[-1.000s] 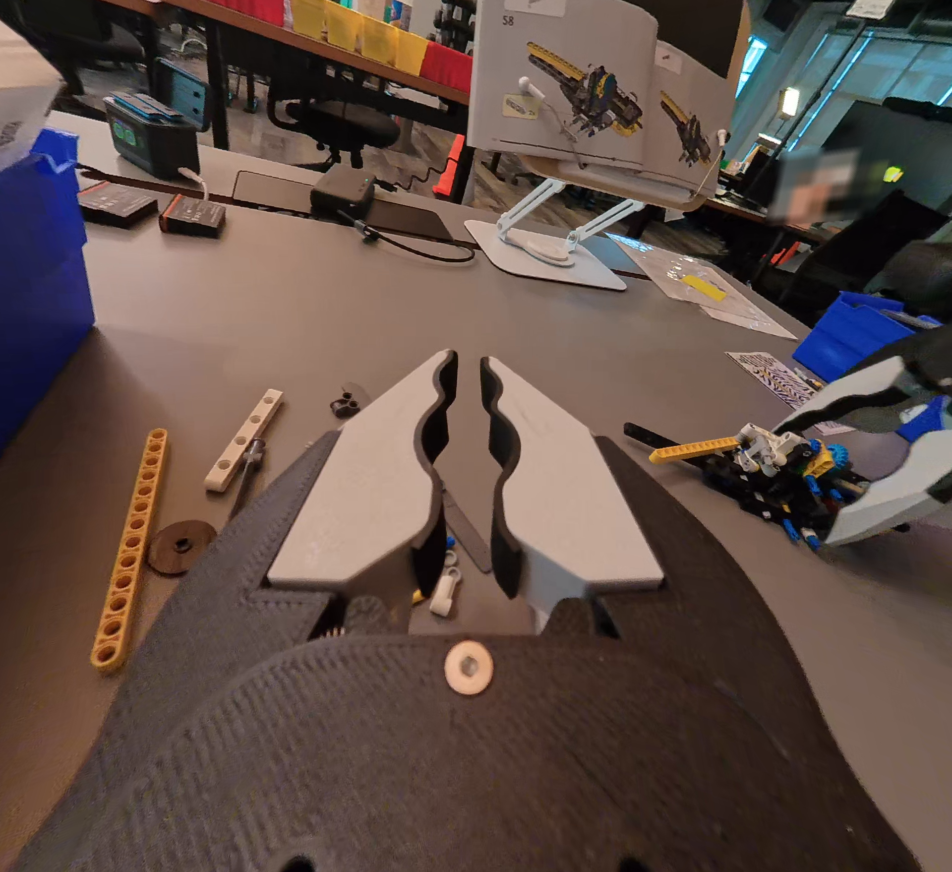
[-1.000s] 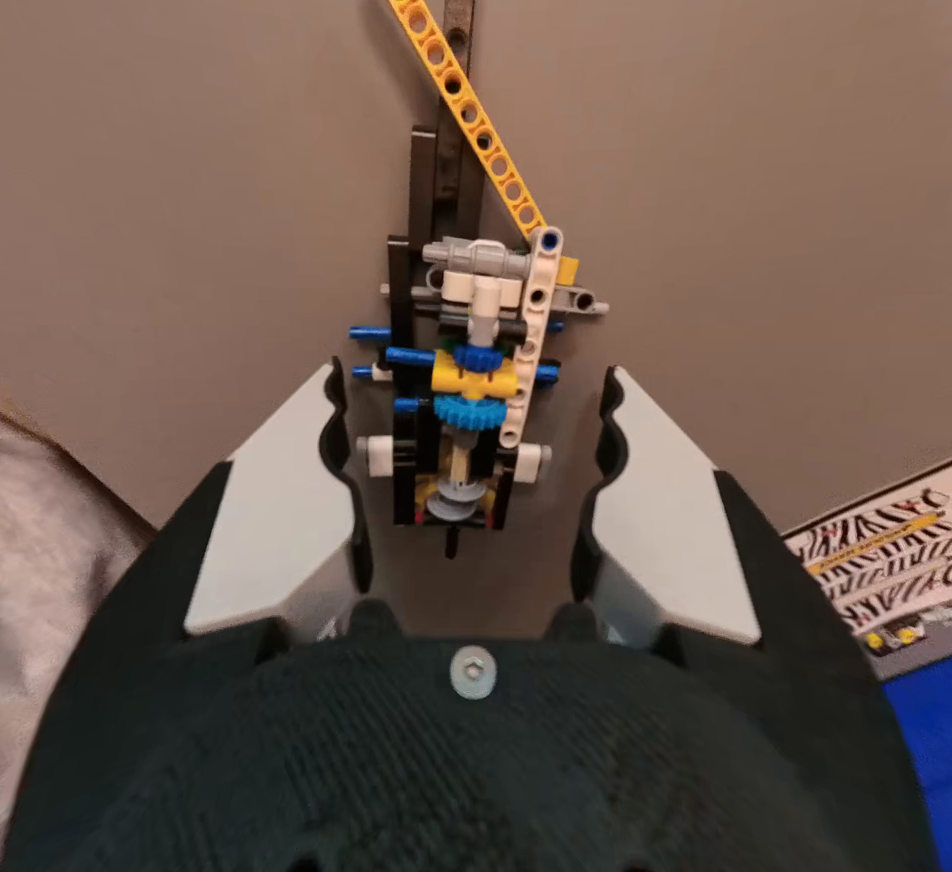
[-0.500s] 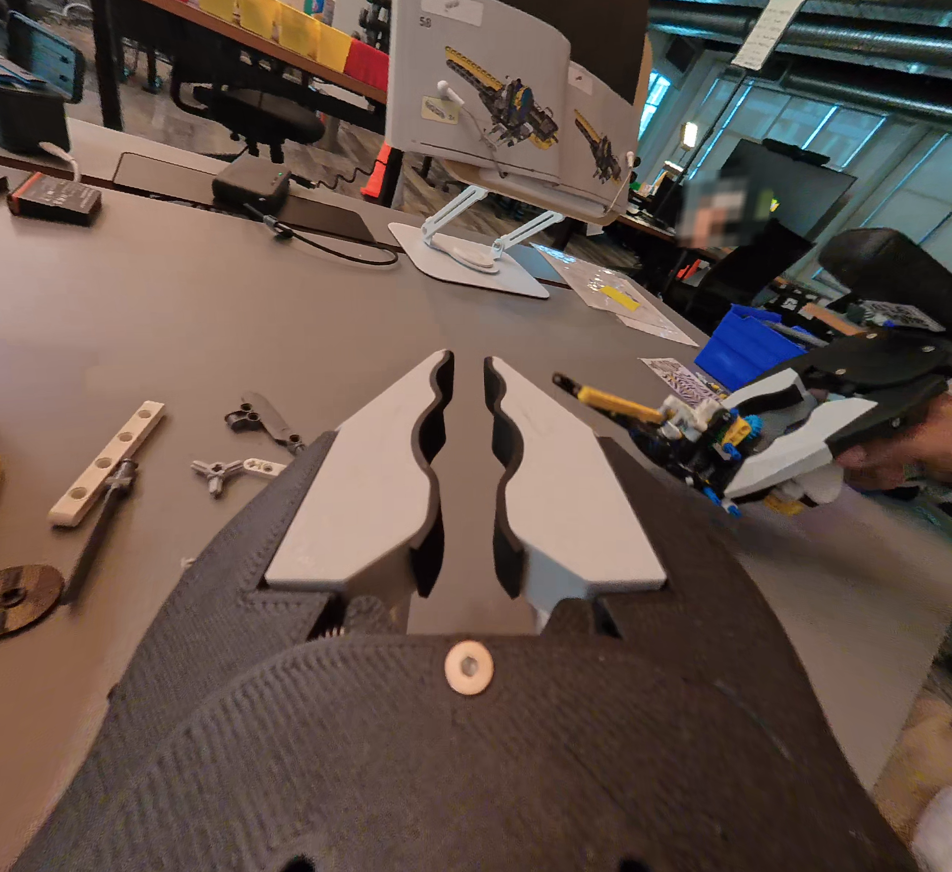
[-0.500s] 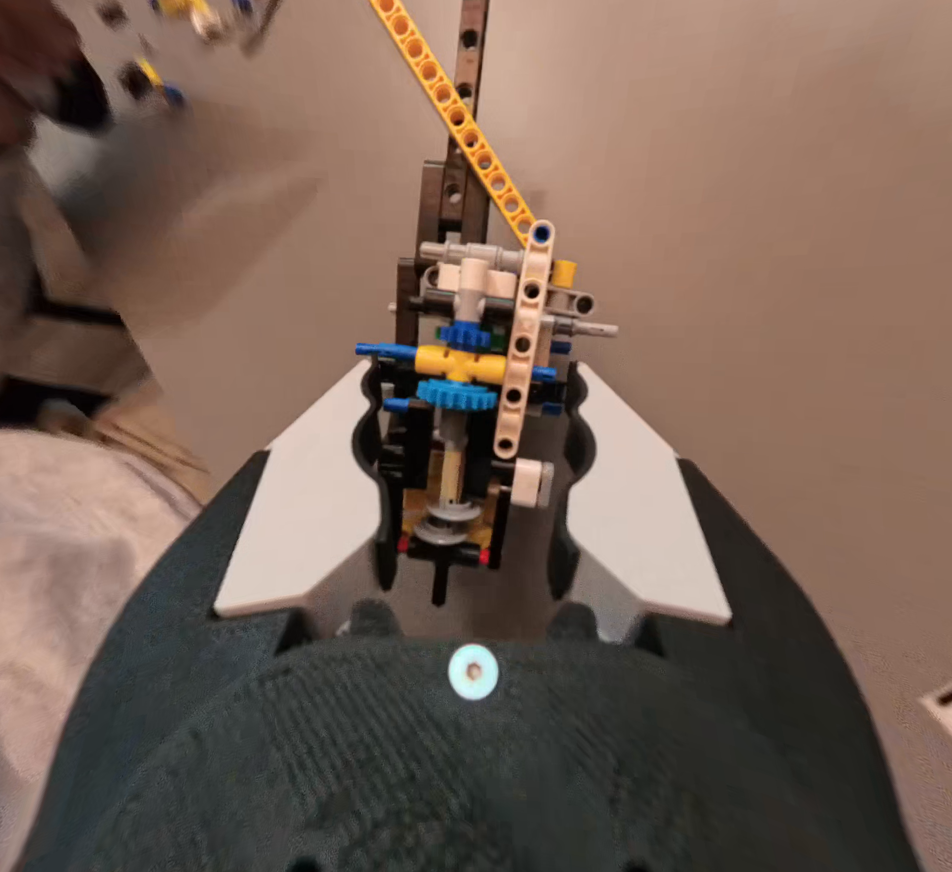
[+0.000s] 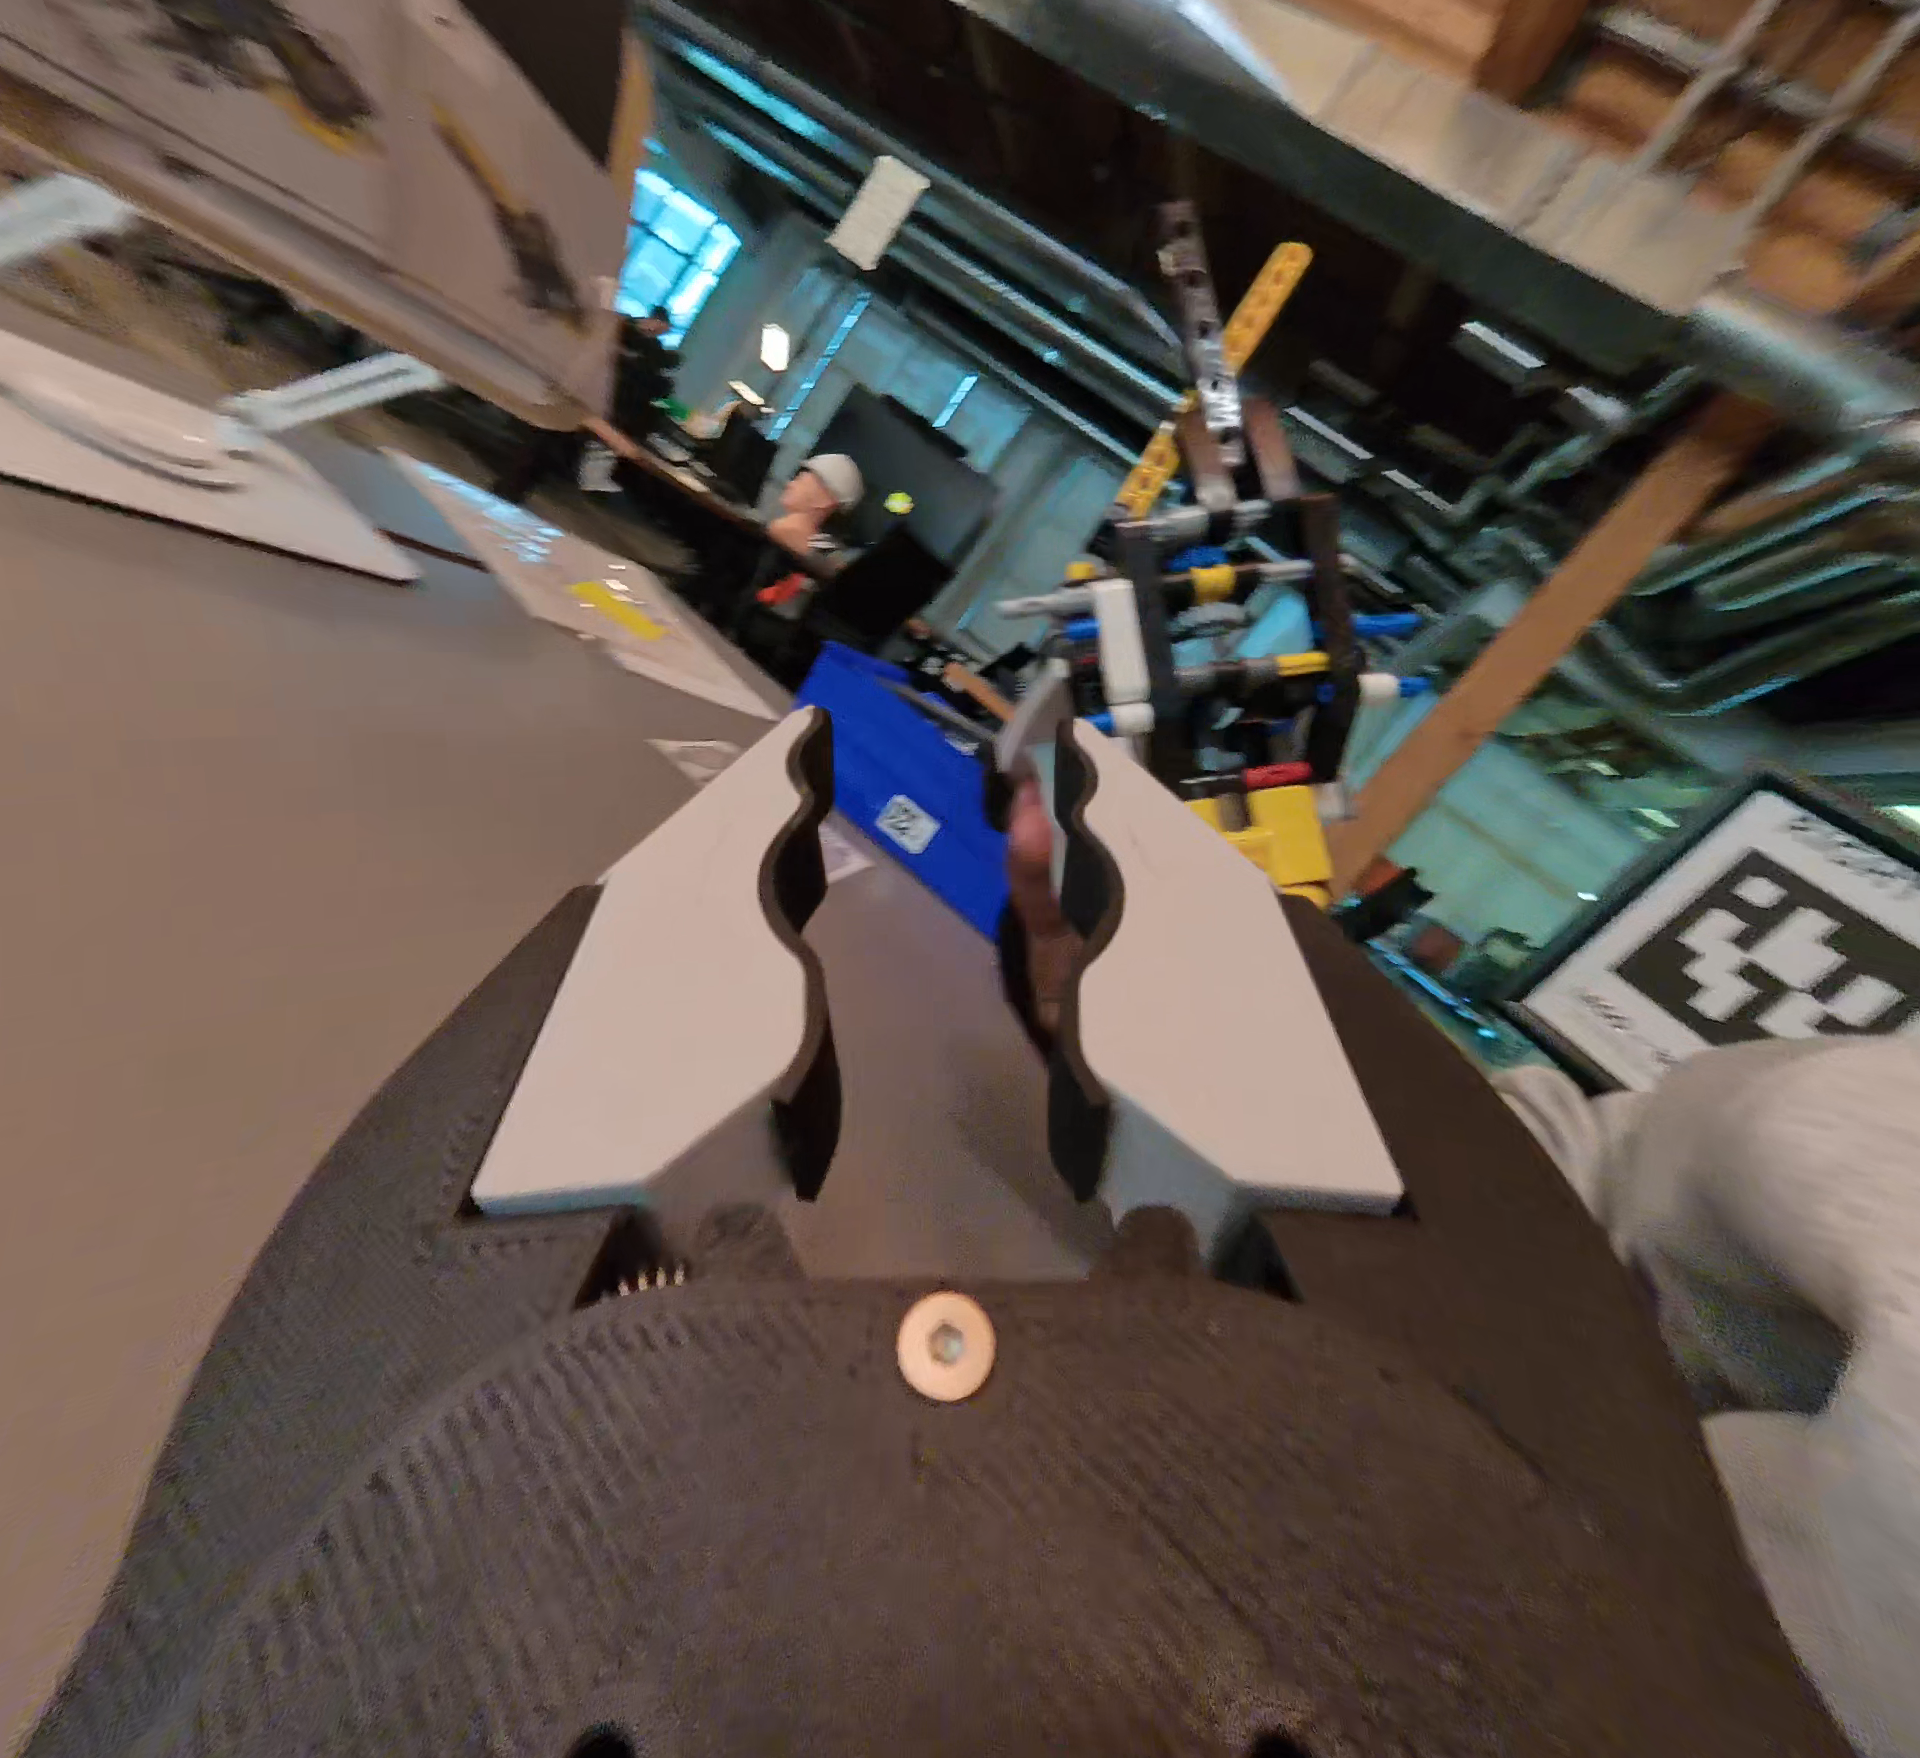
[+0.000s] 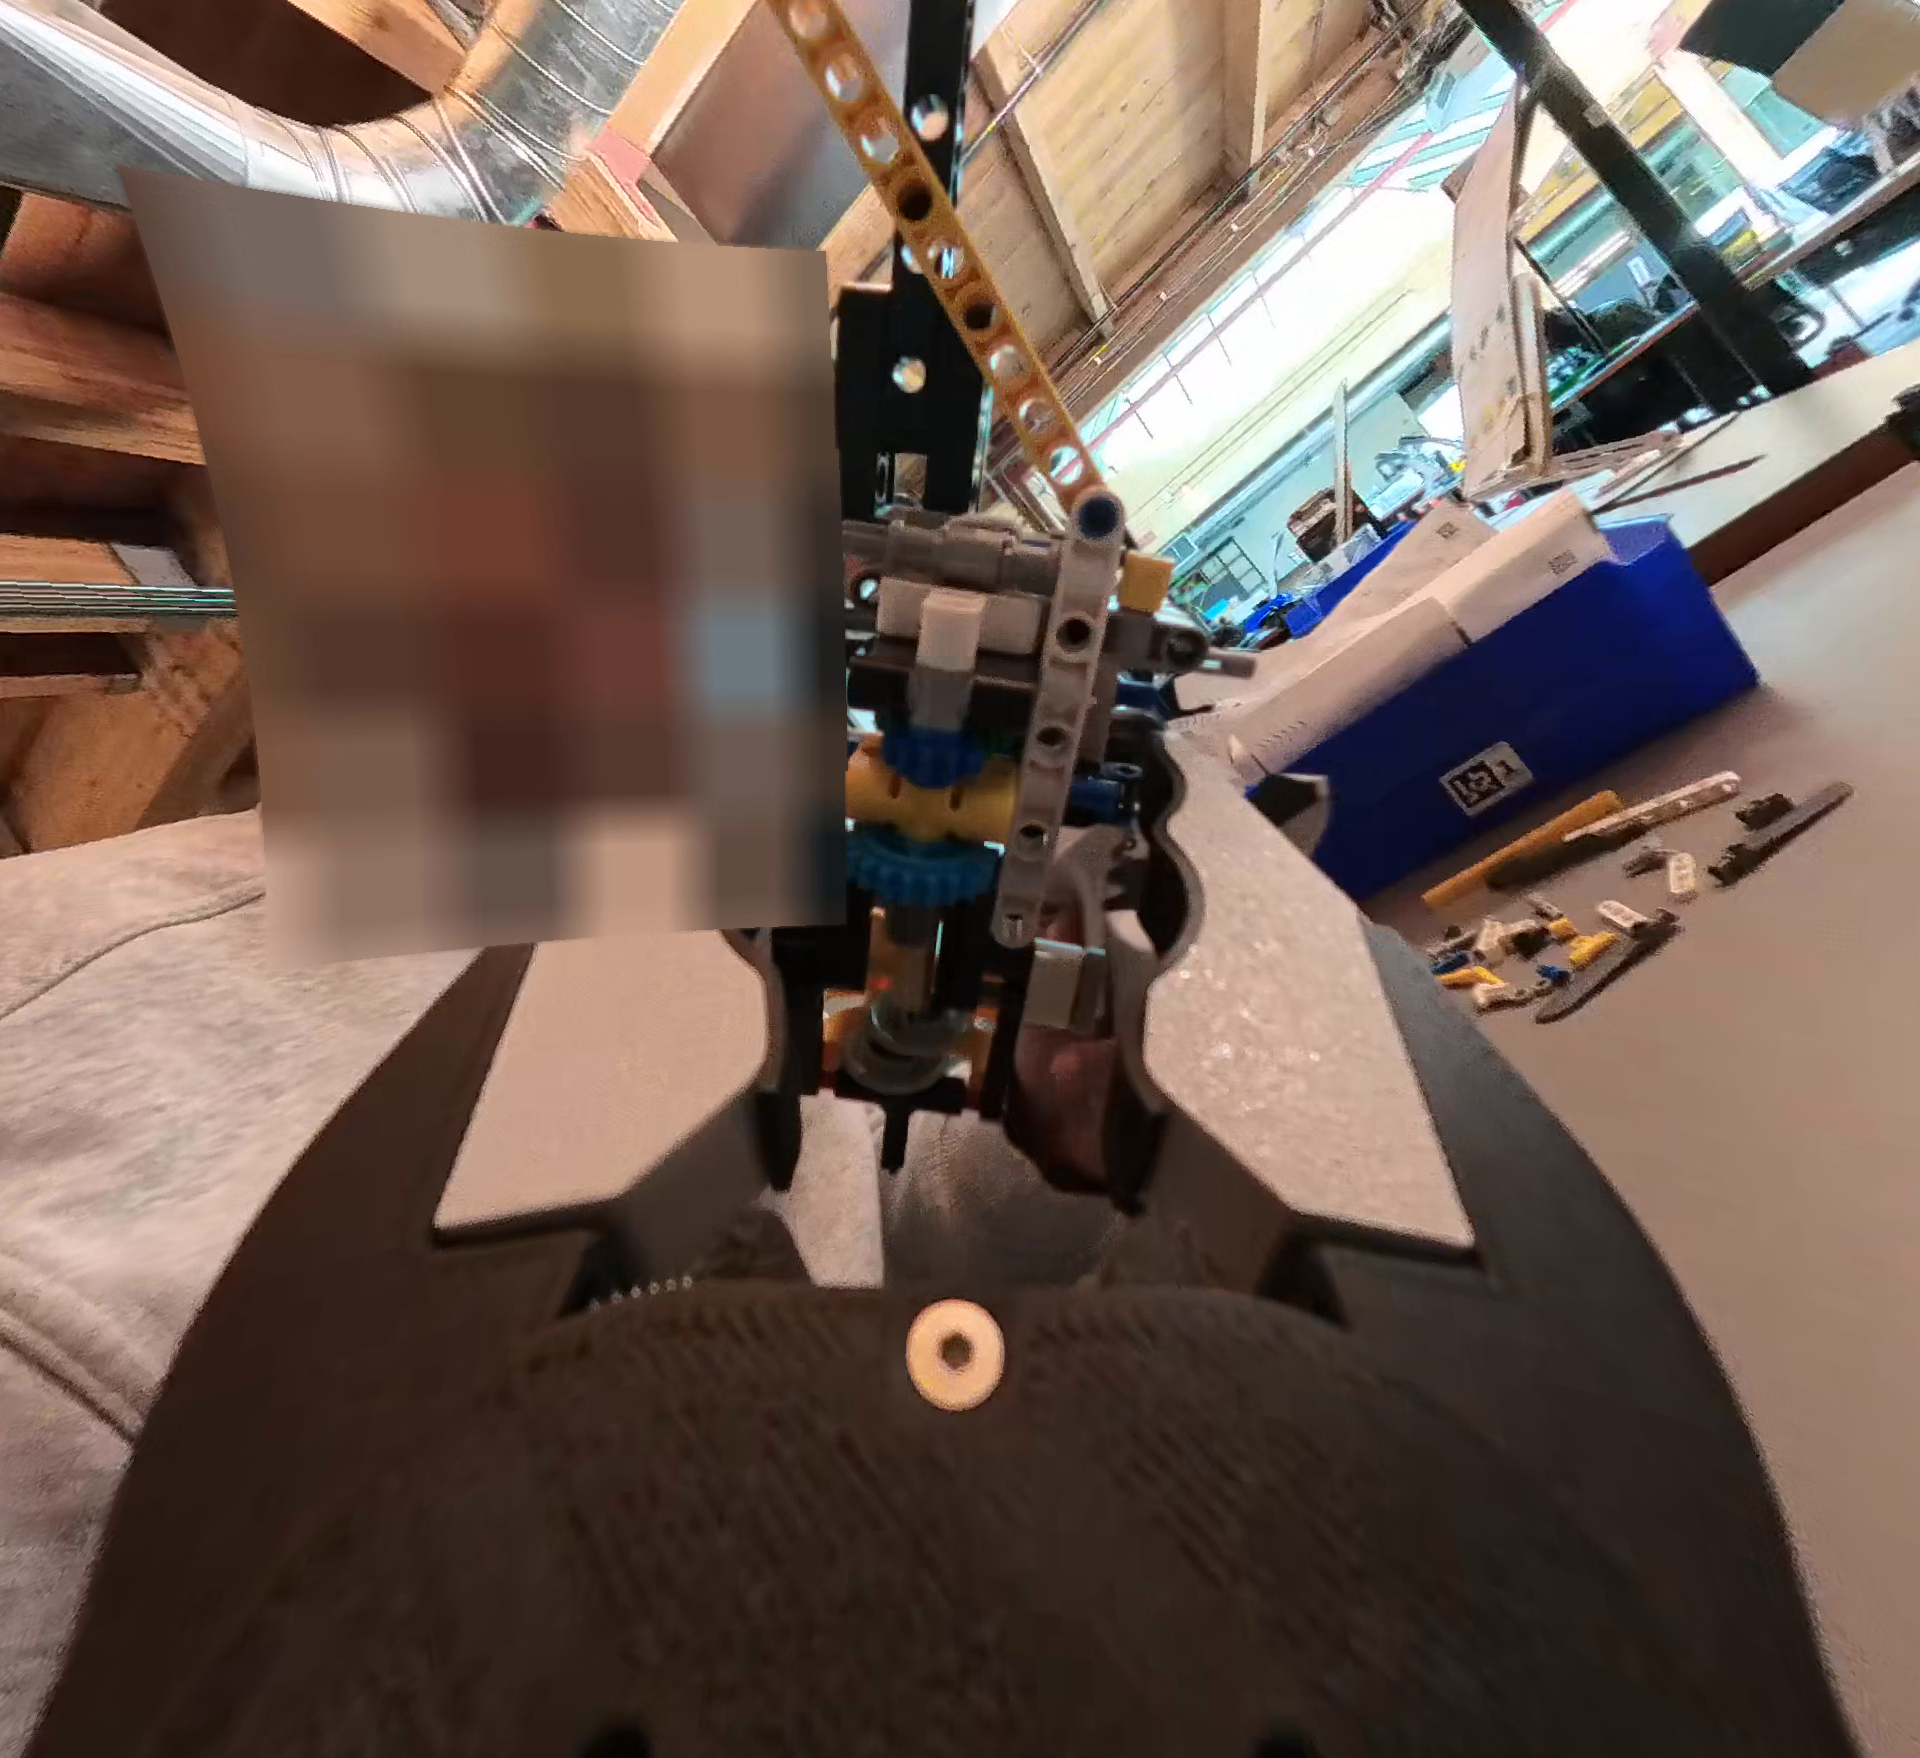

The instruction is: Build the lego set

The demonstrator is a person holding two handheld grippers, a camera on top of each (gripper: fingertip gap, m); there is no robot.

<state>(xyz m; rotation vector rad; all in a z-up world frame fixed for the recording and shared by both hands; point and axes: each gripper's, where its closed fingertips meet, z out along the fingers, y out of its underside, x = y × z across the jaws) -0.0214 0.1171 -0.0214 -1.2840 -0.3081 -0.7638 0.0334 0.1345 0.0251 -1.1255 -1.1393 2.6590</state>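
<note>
The lego model [image 6: 966, 669], a black frame with blue gears, a yellow hub and a long yellow beam and black beam sticking up, is held in the air. My right gripper [image 6: 966, 877] is shut on its lower frame and points upward; its left fingertip is hidden behind a blurred patch. In the left wrist view the model [image 5: 1226, 638] hangs just beyond and to the right of my left gripper [image 5: 940, 752], which is open and empty above the grey table [image 5: 260, 825]. Several loose lego pieces [image 6: 1558, 929] lie on the table.
A blue bin [image 6: 1507, 700] stands on the table behind the loose pieces, and one shows past my left fingers [image 5: 914, 794]. The instruction booklet on its stand [image 5: 260, 98] is at the upper left. A grey sleeve [image 5: 1766, 1241] is at the right.
My right gripper closed on the model, lifted it off the table and tilted it upward. My left gripper swung right toward the model, tilted up, and its jaws opened wider.
</note>
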